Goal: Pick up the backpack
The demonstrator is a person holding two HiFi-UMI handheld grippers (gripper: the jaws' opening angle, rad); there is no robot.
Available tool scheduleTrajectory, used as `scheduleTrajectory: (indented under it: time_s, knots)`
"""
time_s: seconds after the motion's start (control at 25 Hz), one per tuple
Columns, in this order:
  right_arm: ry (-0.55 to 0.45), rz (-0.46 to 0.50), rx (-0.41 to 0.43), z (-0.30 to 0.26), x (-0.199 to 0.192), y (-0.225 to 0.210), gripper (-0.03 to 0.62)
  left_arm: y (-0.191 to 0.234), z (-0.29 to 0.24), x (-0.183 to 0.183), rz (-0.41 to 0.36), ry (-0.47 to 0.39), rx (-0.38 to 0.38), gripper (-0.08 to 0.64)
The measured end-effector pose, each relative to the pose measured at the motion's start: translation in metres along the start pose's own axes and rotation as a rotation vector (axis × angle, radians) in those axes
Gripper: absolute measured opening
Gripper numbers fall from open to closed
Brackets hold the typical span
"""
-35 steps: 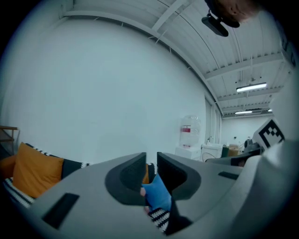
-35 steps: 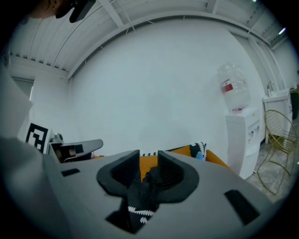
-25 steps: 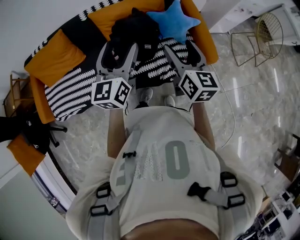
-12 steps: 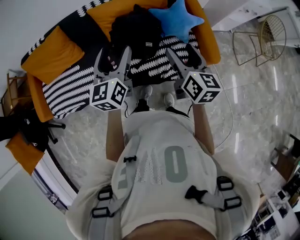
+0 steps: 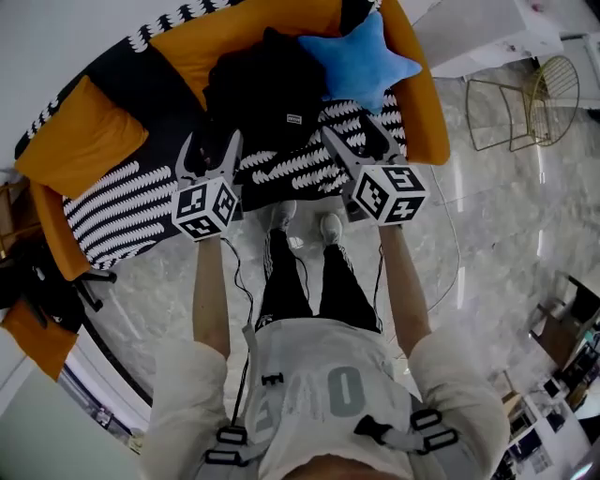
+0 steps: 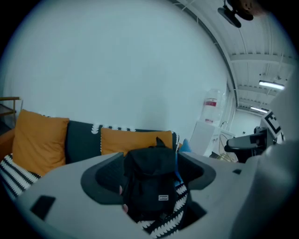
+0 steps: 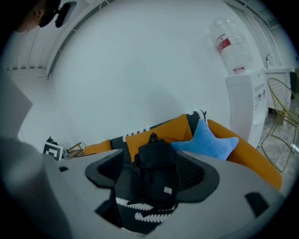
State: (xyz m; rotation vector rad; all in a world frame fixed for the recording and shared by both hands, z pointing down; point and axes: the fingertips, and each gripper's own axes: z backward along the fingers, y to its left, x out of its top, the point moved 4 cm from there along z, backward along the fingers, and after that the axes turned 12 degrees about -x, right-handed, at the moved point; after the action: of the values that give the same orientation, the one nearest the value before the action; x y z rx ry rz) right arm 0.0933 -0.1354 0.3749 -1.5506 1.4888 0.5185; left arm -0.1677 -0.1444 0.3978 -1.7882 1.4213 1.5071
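A black backpack (image 5: 267, 94) stands upright on the sofa seat, leaning on the orange back cushion (image 5: 253, 28). My left gripper (image 5: 208, 152) hangs open just in front of its lower left side. My right gripper (image 5: 361, 136) is open at its lower right, over the striped blanket (image 5: 131, 202). In the left gripper view the backpack (image 6: 152, 182) shows between the spread jaws of the left gripper (image 6: 149, 175), apart from them. In the right gripper view the backpack (image 7: 152, 172) is likewise framed by the open right gripper (image 7: 152, 176), with no contact.
A blue star pillow (image 5: 361, 61) lies right of the backpack, touching it. An orange cushion (image 5: 80, 136) sits at the sofa's left end. A white water dispenser (image 7: 243, 102) and a wire chair (image 5: 525, 103) stand to the right on the marble floor. The person's feet (image 5: 305, 220) are near the sofa's front edge.
Both arms have stretched out from the body and the view has widened. The grippers now sit at the backpack's lower edge, both still open.
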Motion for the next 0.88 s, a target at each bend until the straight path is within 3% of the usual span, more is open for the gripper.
scheduleTrajectory:
  time_s: [0.52,0.88]
  knots:
    - [0.207,-0.033,-0.058,-0.184,-0.164,-0.073,0.344,0.141,-0.113,-0.198,0.091,0.202,0.112,0.362]
    - [0.301,-0.071,-0.083,-0.249,-0.216,-0.099,0.344,0.170,-0.152,-0.248,0.117,0.274,0.110,0.362]
